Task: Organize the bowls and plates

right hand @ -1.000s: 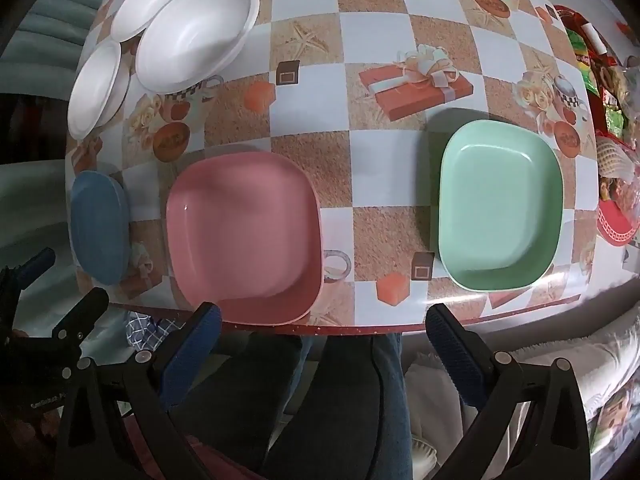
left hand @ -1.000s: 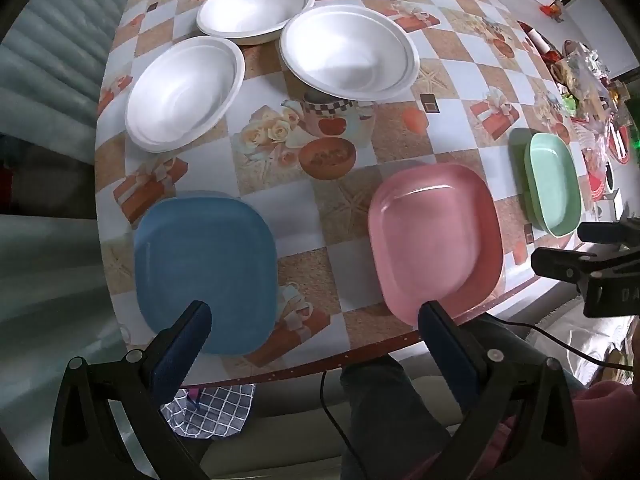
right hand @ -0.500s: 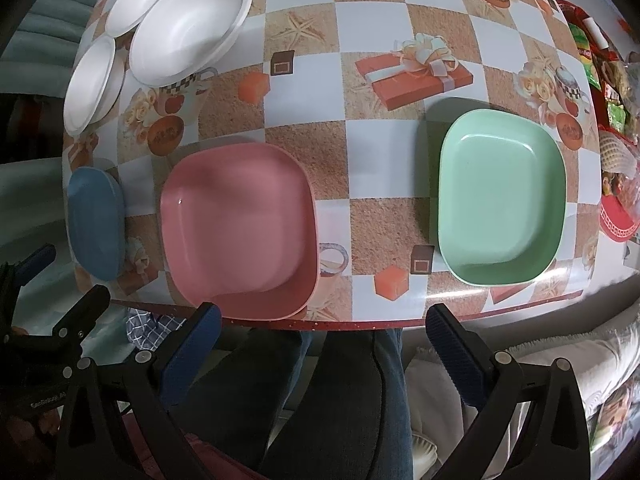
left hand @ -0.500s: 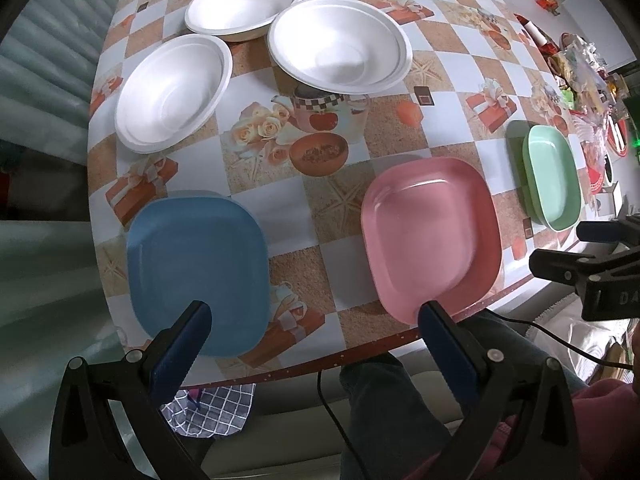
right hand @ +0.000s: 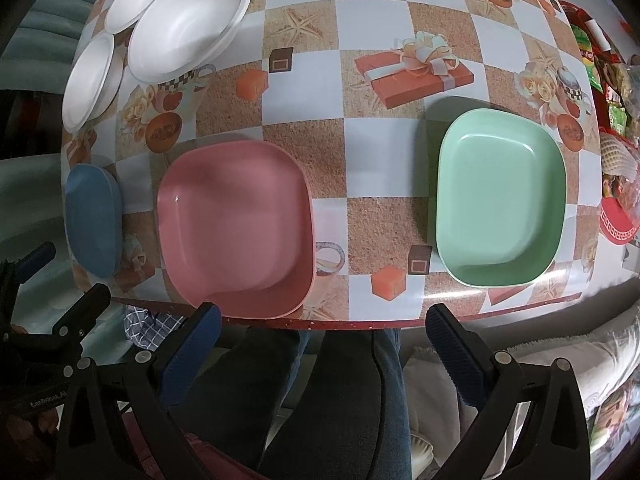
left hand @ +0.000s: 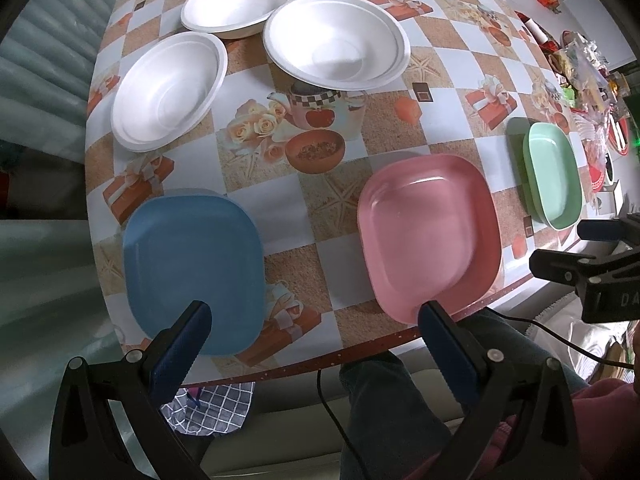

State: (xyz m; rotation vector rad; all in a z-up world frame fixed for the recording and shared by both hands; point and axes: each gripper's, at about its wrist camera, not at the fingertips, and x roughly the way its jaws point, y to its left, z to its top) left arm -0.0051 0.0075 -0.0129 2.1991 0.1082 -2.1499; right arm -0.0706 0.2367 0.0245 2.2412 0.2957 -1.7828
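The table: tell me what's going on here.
A seated person holds a gripper in each hand over the table's near edge. Both the left gripper and right gripper are open and hold nothing. Blue plate, pink plate and green plate lie in a row near the edge, apart. Three white bowls cluster behind them. Nothing is stacked yet.
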